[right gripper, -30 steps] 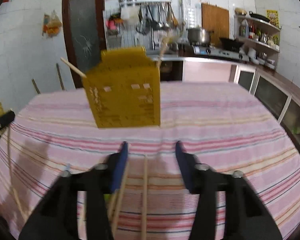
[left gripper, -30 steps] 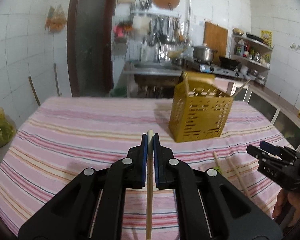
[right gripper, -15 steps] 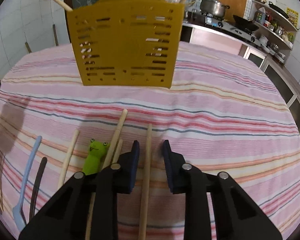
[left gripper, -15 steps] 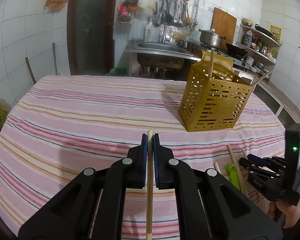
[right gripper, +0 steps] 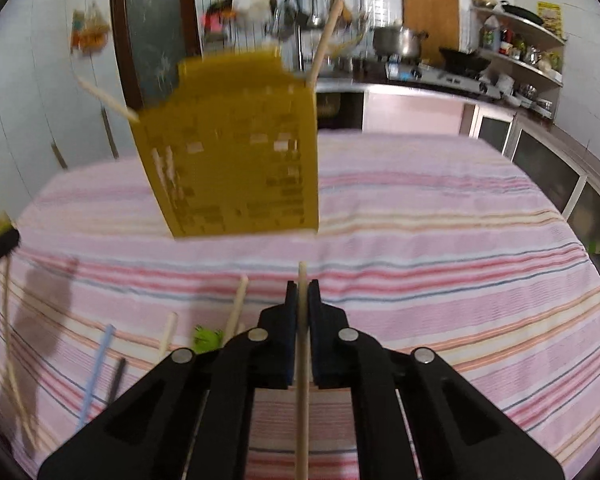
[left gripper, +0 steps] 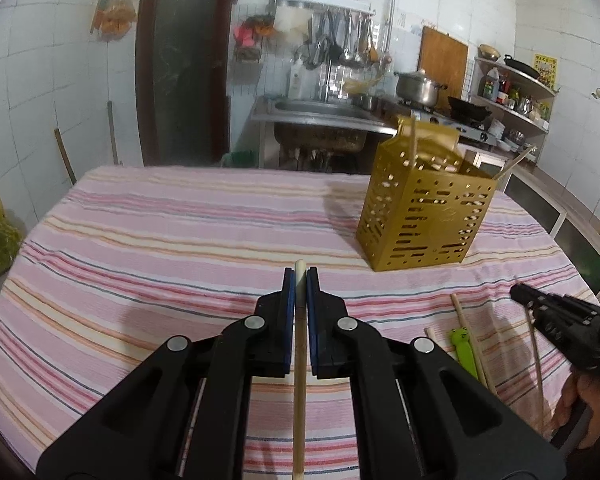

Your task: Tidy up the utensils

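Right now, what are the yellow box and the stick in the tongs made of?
The yellow box looks like matte plastic: even colour, neatly moulded slots. The stick in the left tongs looks like bare wood or bamboo: pale, dull and unpainted.

tablecloth (left gripper: 180, 248): pink, white, orange and dark stripes | utensil holder (left gripper: 424, 216): mustard yellow, slotted pattern | chopstick (left gripper: 299, 360): pale wood | left gripper (left gripper: 299, 292): black, blue pads | right gripper (right gripper: 302, 300): black, blue pads | frog utensil (left gripper: 464, 346): bright green | spoon (right gripper: 94, 372): light blue | wall tiles (left gripper: 52, 80): white
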Demonstrator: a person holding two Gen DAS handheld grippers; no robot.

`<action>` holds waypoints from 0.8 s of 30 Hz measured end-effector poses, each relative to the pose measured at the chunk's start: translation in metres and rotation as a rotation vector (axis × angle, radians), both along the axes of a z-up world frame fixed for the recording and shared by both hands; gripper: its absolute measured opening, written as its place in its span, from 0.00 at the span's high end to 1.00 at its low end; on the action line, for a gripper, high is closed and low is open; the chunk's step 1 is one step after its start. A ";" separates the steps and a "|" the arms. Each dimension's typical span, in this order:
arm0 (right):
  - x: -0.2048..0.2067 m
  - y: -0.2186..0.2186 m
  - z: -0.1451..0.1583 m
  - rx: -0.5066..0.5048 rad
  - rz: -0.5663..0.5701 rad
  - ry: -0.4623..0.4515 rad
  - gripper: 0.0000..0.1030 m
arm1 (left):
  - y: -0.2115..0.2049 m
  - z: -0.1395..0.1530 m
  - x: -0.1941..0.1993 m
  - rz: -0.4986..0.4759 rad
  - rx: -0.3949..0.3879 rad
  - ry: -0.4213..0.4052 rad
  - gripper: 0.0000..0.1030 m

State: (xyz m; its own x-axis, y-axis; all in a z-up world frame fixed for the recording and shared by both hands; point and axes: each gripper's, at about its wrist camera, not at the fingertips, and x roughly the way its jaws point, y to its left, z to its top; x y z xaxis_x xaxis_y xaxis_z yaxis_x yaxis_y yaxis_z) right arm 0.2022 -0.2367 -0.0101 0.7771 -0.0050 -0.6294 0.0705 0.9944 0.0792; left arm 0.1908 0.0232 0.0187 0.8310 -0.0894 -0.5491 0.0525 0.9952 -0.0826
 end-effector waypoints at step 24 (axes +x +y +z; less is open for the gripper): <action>-0.082 -0.001 0.068 0.053 0.012 -0.508 0.94 | 0.011 0.049 -0.060 0.016 -0.025 -0.259 0.96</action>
